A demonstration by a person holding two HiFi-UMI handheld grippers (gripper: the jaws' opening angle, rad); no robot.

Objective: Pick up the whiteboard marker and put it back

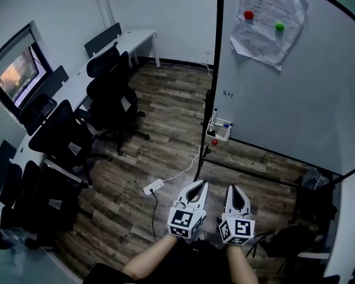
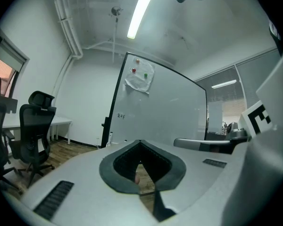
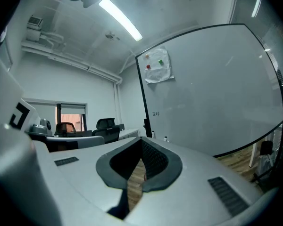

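Two handheld grippers are being held side by side at the bottom of the head view, both being pointed toward a large black-framed whiteboard [image 1: 296, 99]. The left gripper [image 1: 202, 184] is being held clenched, its jaw tips pressed together with nothing between them. The right gripper [image 1: 232, 188] is likewise being held clenched and empty. In each gripper view, only wooden floor is being seen through the gap behind the closed tips.

A whiteboard marker [image 1: 225, 125] with a dark cap is being stored in a small white tray [image 1: 220, 137] fixed at the board's lower left edge, well apart from both grippers. A small red round object [image 1: 214, 141] is being shown just below the tray. A crumpled sheet of paper [image 1: 269, 22] is being pinned to the board by coloured magnets.

Black office chairs [image 1: 109, 93] are being shown lined along a white desk [image 1: 136, 38] at the left. A white power strip [image 1: 153, 186] is being shown lying on the floor.
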